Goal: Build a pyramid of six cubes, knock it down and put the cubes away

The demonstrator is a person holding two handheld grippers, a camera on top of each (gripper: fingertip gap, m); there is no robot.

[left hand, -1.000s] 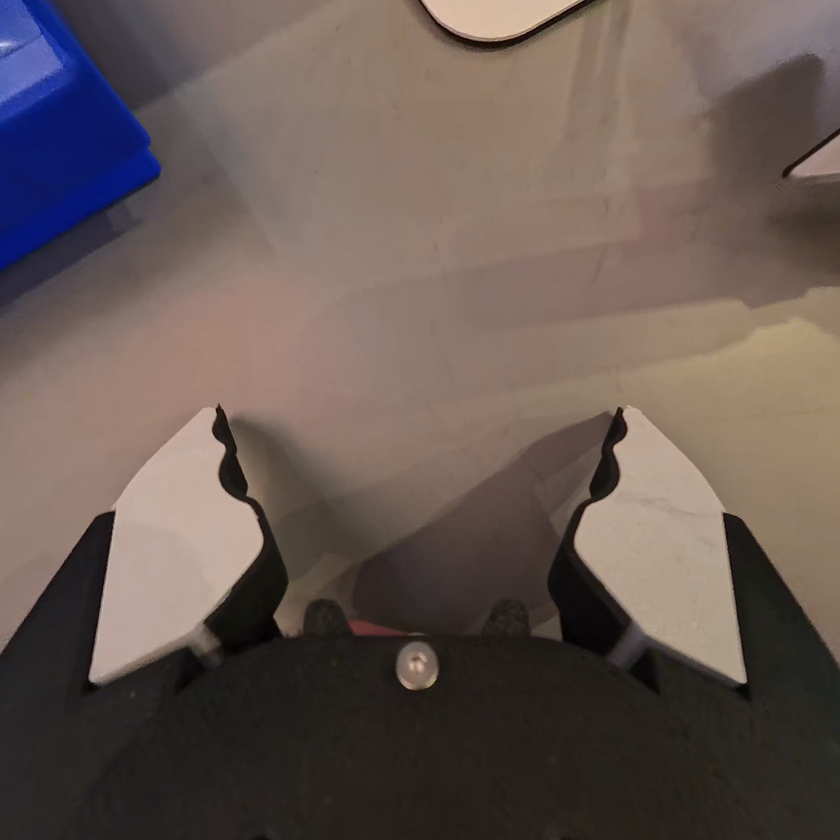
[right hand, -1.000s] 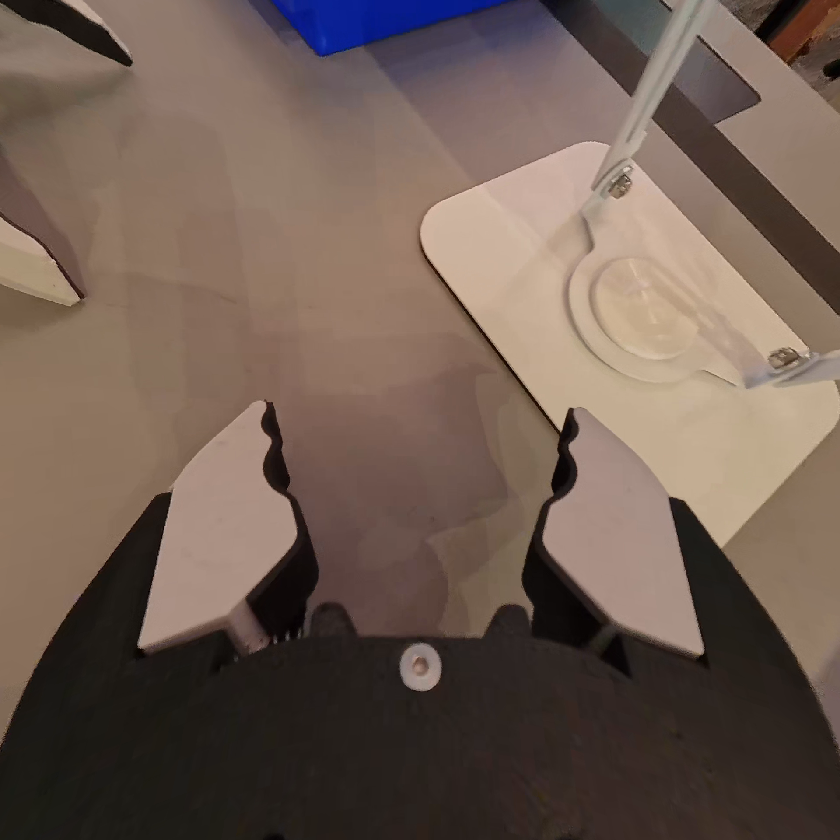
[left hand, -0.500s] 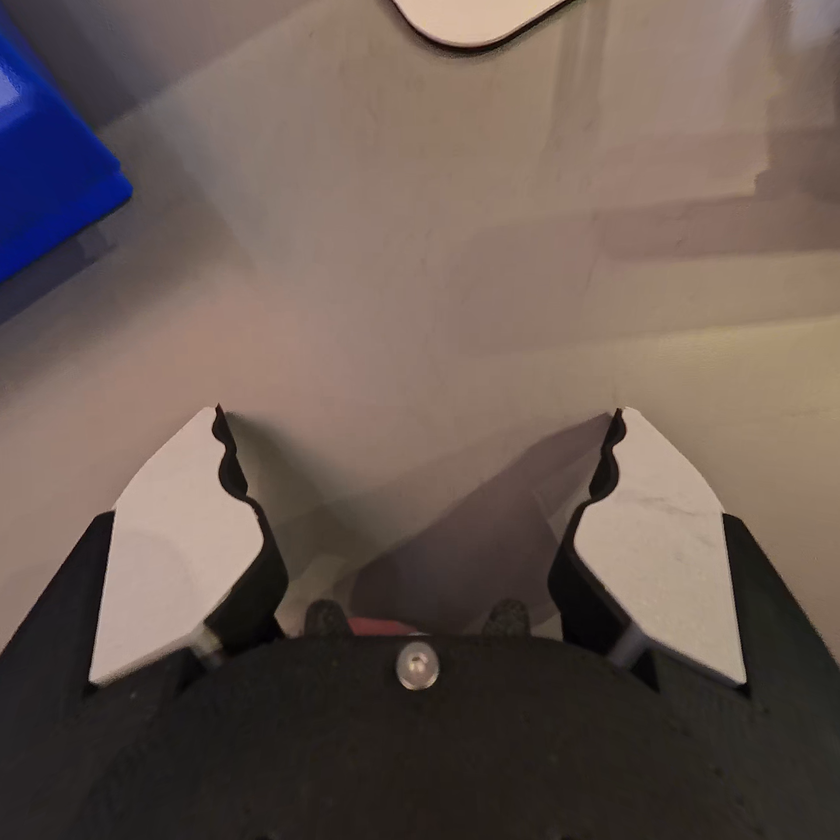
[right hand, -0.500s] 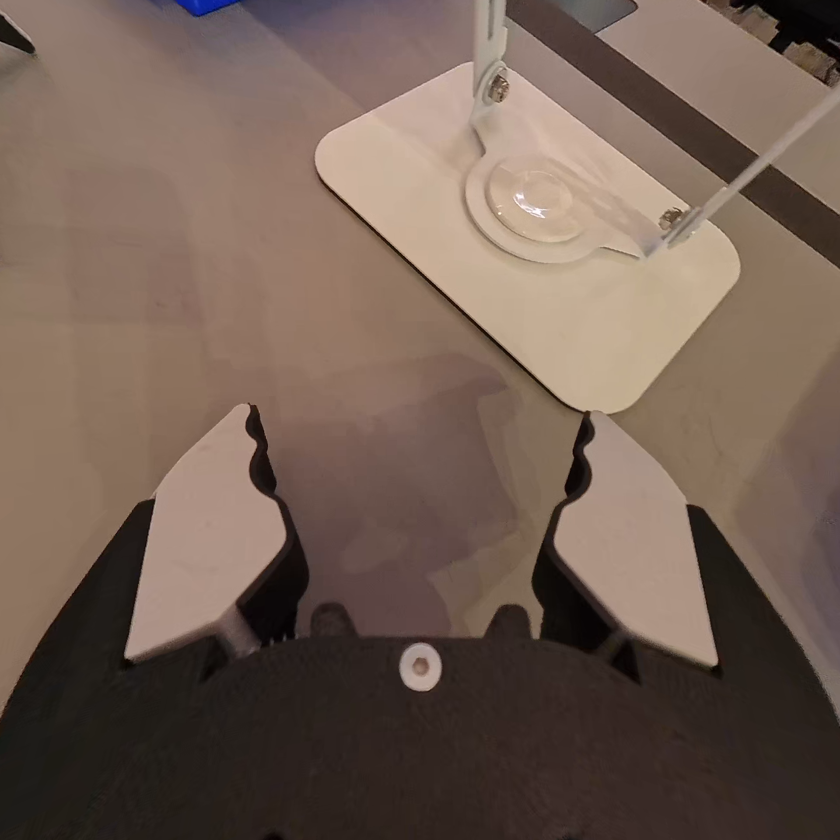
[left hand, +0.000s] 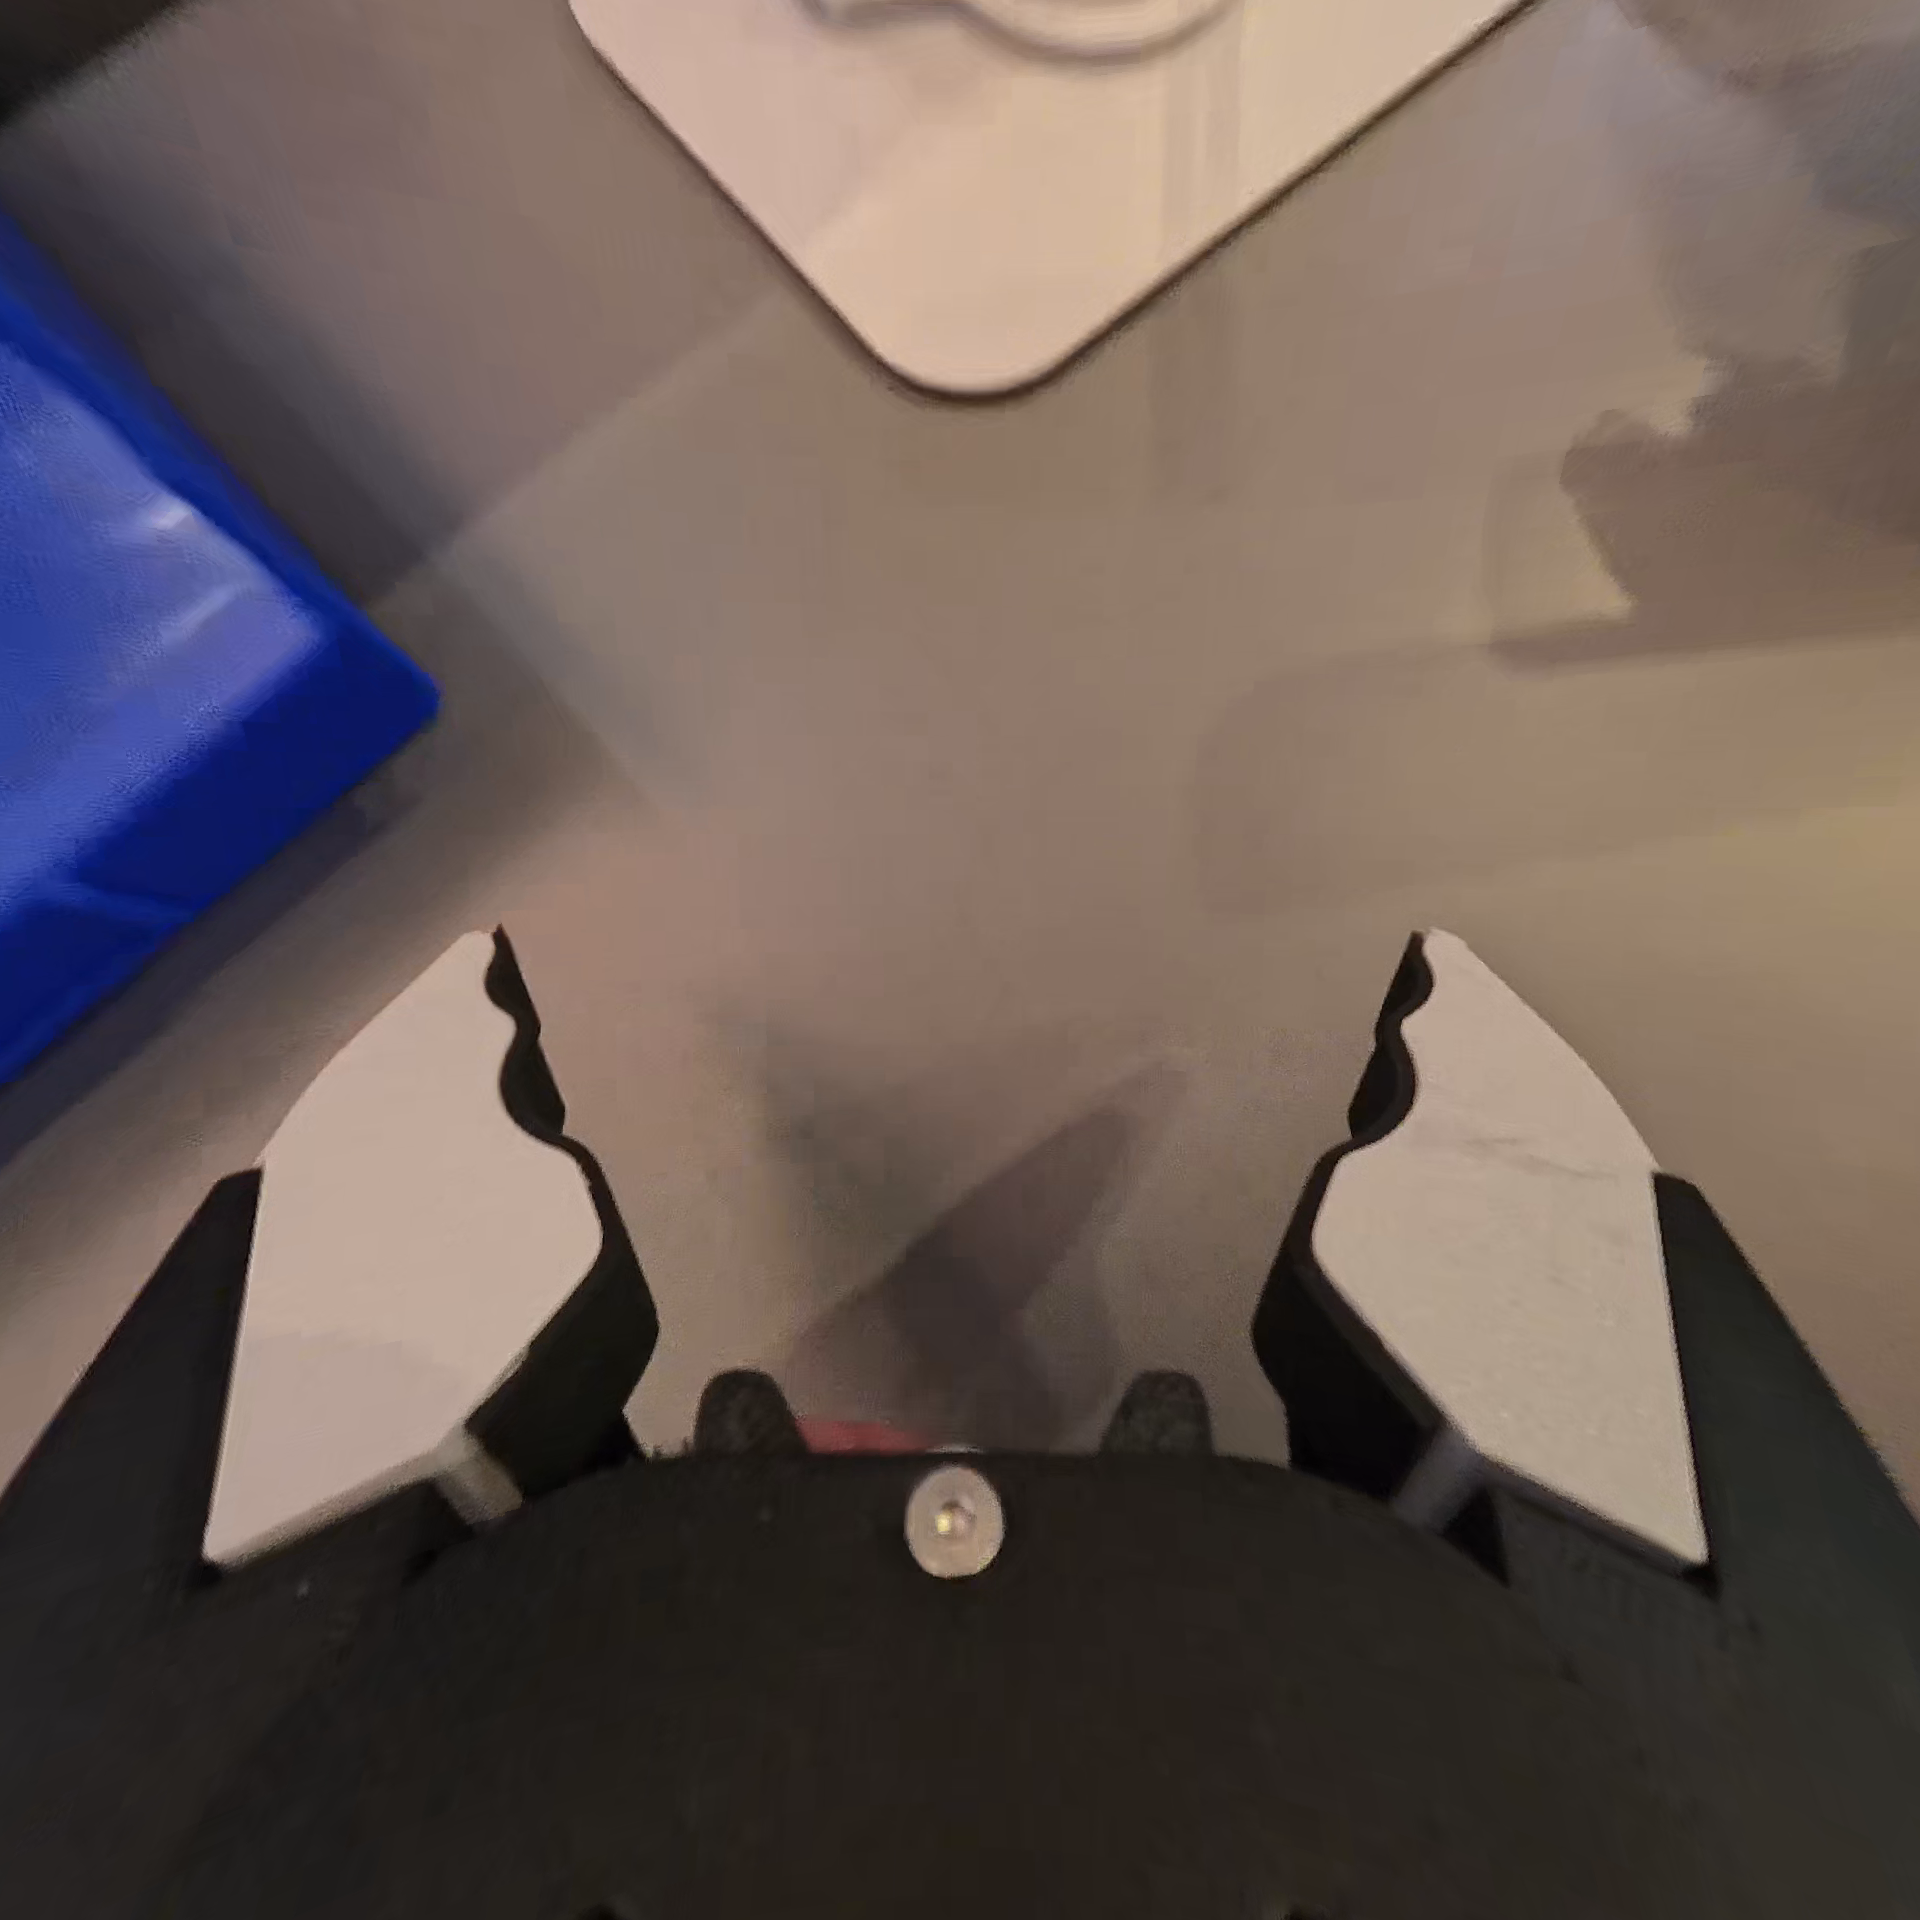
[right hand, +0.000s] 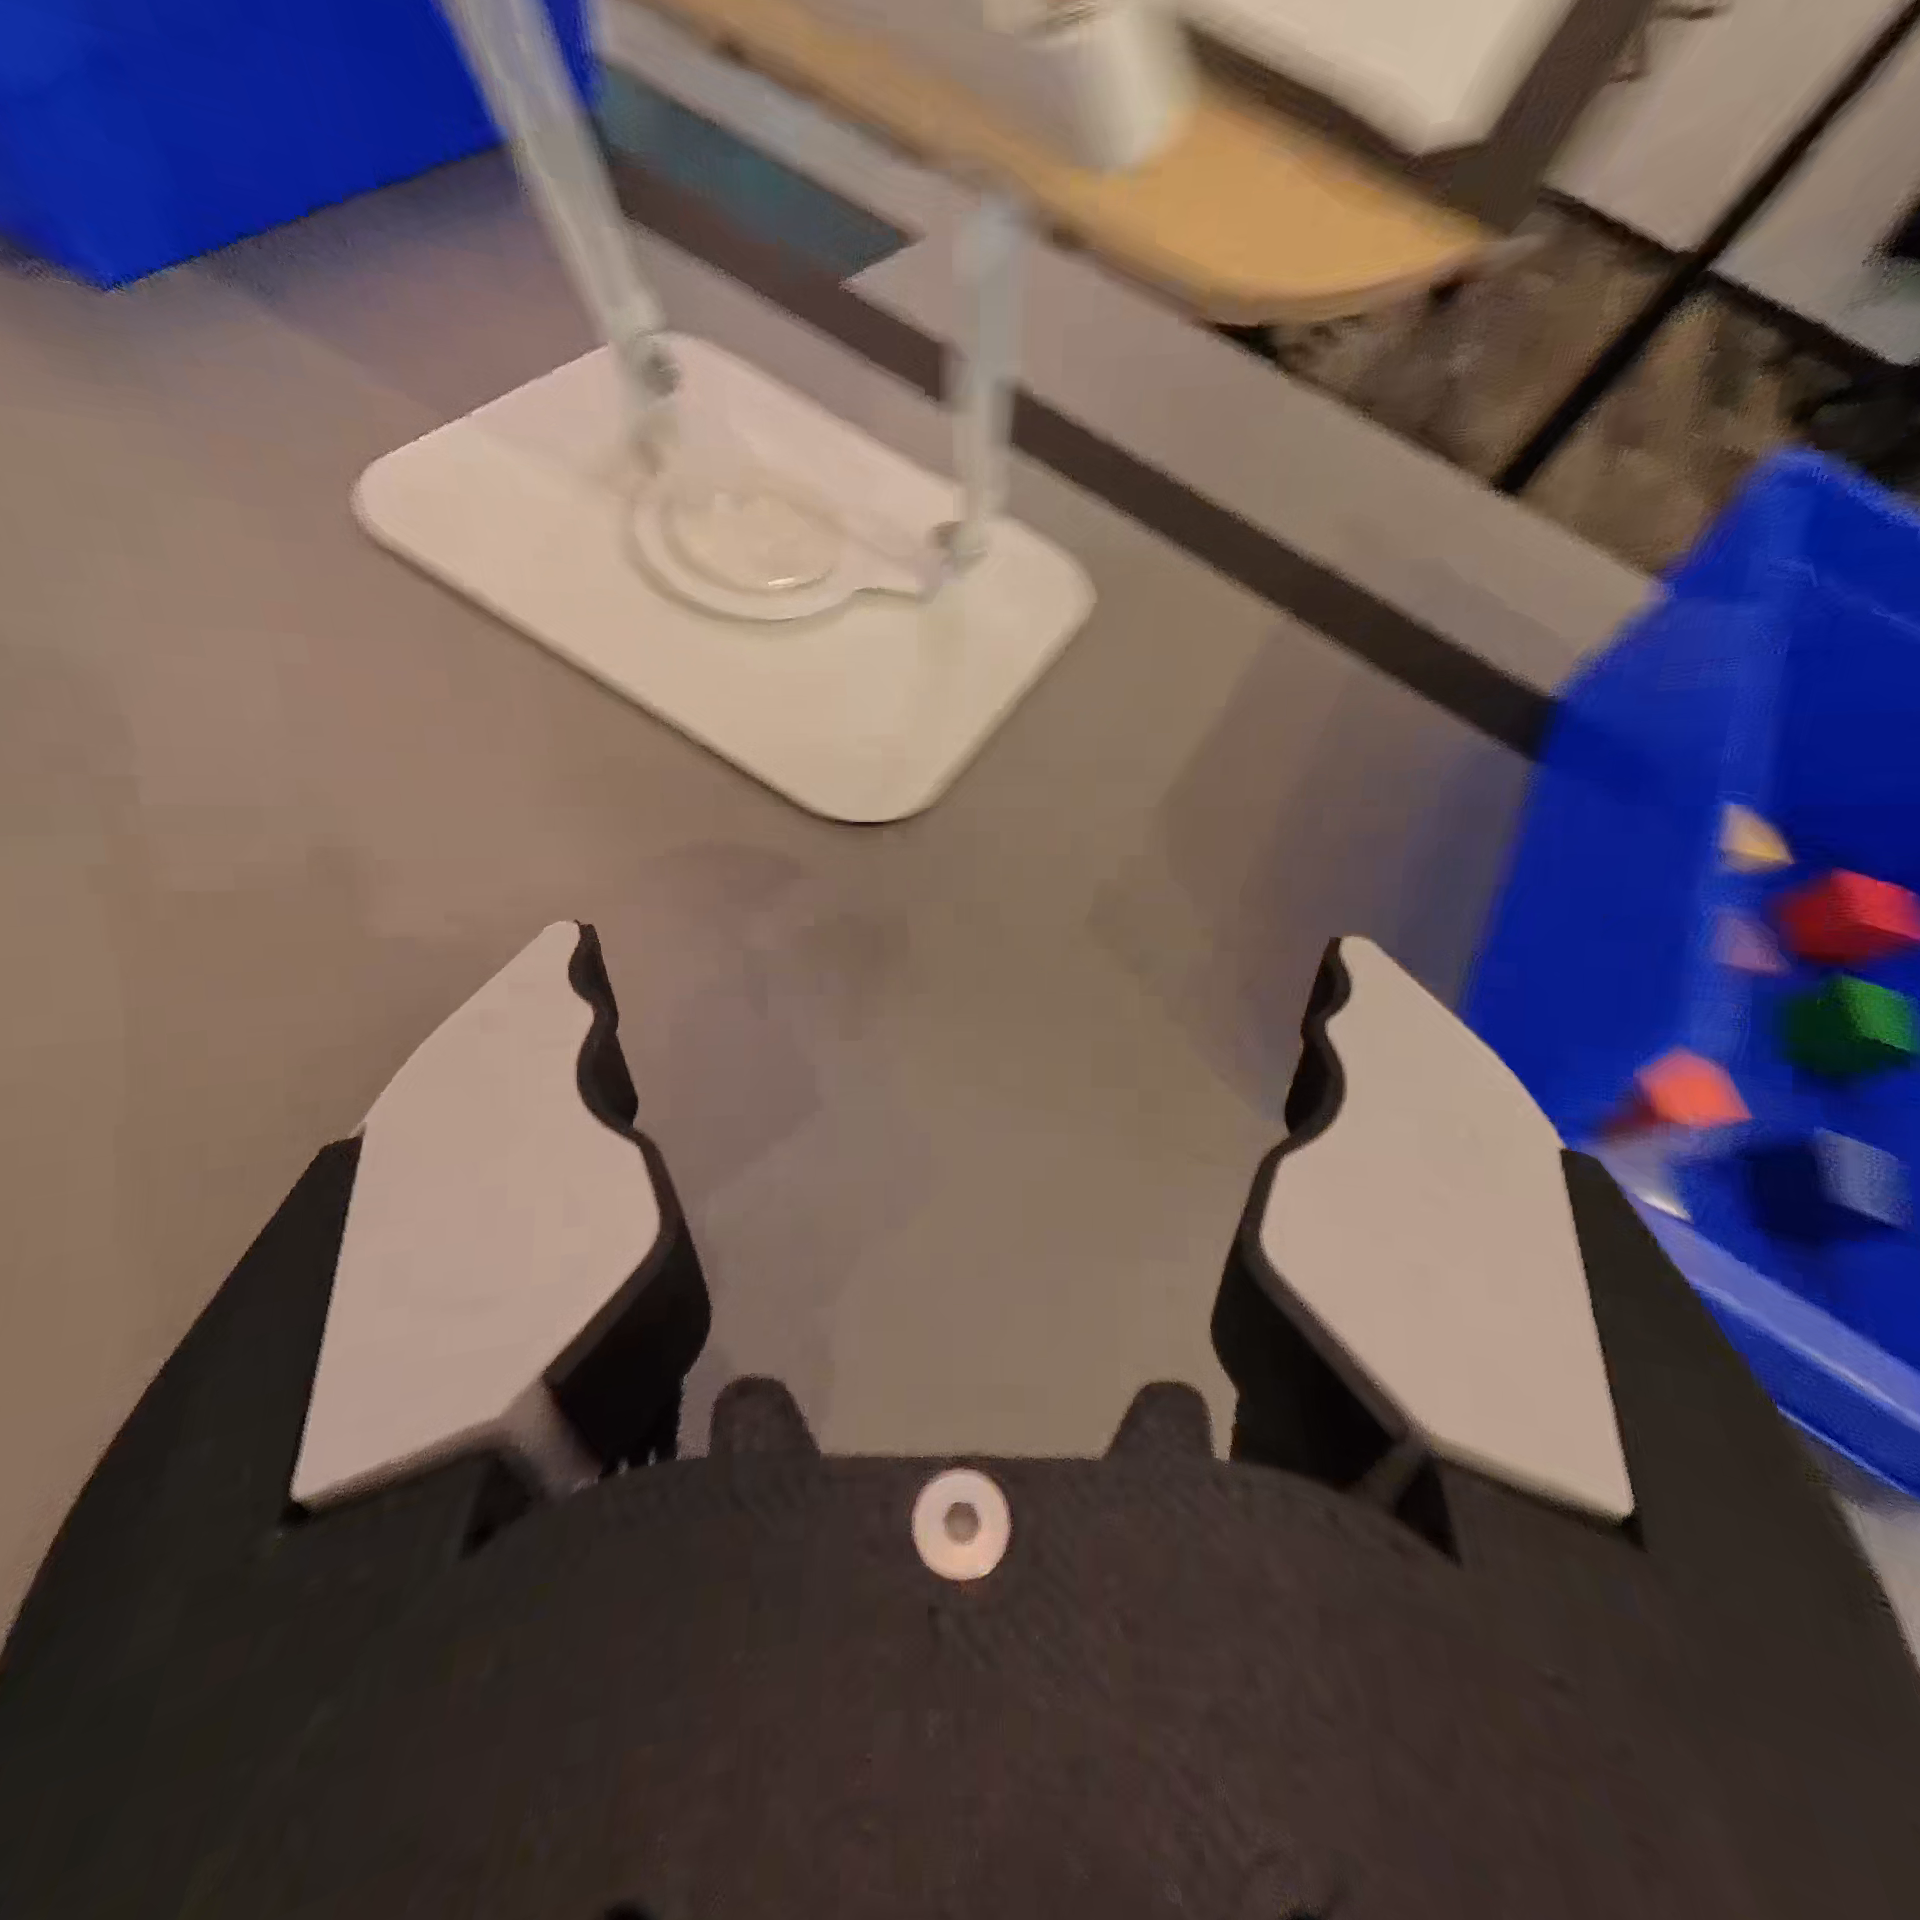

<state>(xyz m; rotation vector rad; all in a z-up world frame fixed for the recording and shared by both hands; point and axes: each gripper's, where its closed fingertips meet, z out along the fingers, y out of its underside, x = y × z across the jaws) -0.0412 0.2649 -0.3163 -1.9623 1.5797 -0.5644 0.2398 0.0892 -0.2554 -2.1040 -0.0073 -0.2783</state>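
Fetching step: we judge the job to be at its start, with no cube on the table [right hand: 312, 831] and the first pick yet to be made
Left gripper [left hand: 956, 935]: fingers spread wide, nothing between them, only bare tabletop below
Right gripper [right hand: 956, 935]: fingers likewise wide apart and holding nothing, pointing toward the white stand base [right hand: 727, 644]
Cubes: we see a red cube [right hand: 1849, 925], a green cube [right hand: 1855, 1023], an orange cube [right hand: 1694, 1096] and a dark blue cube [right hand: 1839, 1184] lying loose in the blue bin [right hand: 1714, 727] at the right gripper's right side; the view is blurred, so we cannot count all six
Second blue bin [left hand: 156, 727]: left of the left gripper, contents not visible
Approach: we advise swinging the right gripper over the bin rim, then descending vertically on one cube
Grasp: we advise squaring the pads to two opposite flat faces, clear of neighbouring cubes
Build area: we recommend the open table between the bins, well apart from the stand base
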